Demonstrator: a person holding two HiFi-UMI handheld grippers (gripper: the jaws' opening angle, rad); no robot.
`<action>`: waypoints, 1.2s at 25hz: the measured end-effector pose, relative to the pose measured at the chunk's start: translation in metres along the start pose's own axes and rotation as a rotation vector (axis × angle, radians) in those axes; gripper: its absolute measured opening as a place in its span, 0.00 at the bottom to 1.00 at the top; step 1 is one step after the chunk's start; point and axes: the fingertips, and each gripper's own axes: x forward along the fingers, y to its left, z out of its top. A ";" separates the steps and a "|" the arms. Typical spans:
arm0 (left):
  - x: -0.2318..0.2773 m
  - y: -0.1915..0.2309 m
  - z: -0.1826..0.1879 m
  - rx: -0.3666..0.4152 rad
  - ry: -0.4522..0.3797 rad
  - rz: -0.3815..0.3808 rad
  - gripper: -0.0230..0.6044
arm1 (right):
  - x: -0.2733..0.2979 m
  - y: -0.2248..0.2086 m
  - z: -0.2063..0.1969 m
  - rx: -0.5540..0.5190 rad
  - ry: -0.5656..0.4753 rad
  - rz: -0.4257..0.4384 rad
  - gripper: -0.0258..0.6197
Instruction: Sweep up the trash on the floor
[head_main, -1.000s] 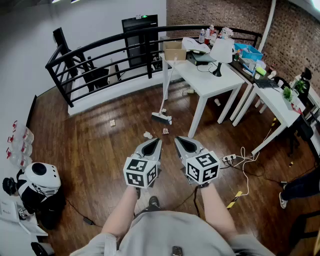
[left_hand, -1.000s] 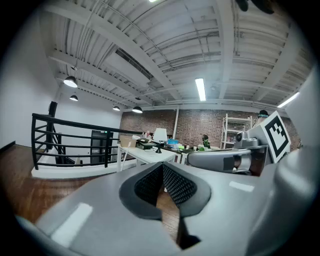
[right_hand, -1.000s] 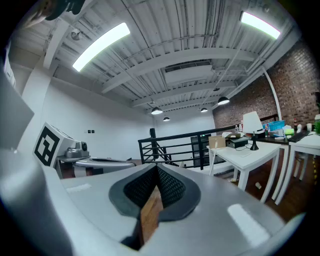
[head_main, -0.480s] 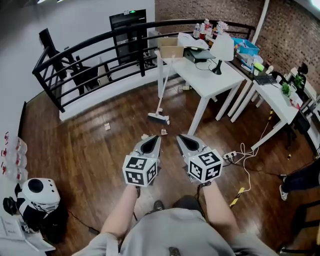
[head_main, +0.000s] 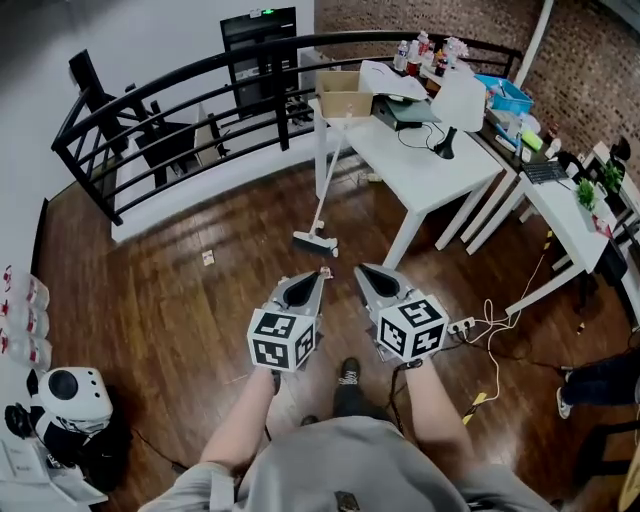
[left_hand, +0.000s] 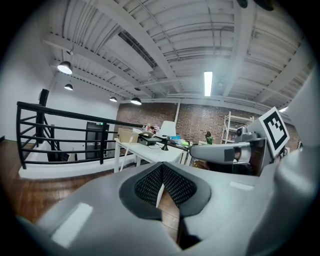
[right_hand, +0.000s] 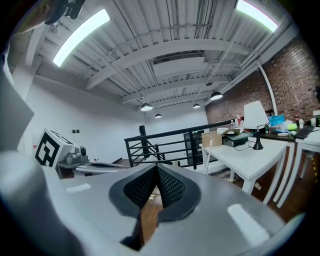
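Observation:
A broom leans against the corner of the white table, its head resting on the dark wood floor. Small scraps of trash lie on the floor: one to the left, one just past my gripper tips, more under the table. My left gripper and right gripper are held side by side at chest height, pointing toward the broom, both shut with nothing in them. In the left gripper view the pads meet; the right gripper view shows its pads closed too.
A black railing runs along the far edge of the floor. A second table stands to the right. A power strip with cables lies right of my hands. A white helmet on dark gear sits at the lower left.
The broom head and the scraps have come nearer to my gripper tips as I walked forward. Both grippers stayed shut and side by side.

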 end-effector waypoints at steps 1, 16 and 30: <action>0.016 0.004 0.005 0.003 0.000 0.006 0.05 | 0.010 -0.014 0.006 -0.003 -0.002 0.009 0.04; 0.176 0.090 0.068 0.004 0.008 0.160 0.05 | 0.139 -0.158 0.062 -0.005 0.024 0.160 0.04; 0.330 0.206 0.101 0.003 0.005 0.078 0.05 | 0.292 -0.264 0.092 -0.030 0.094 0.048 0.04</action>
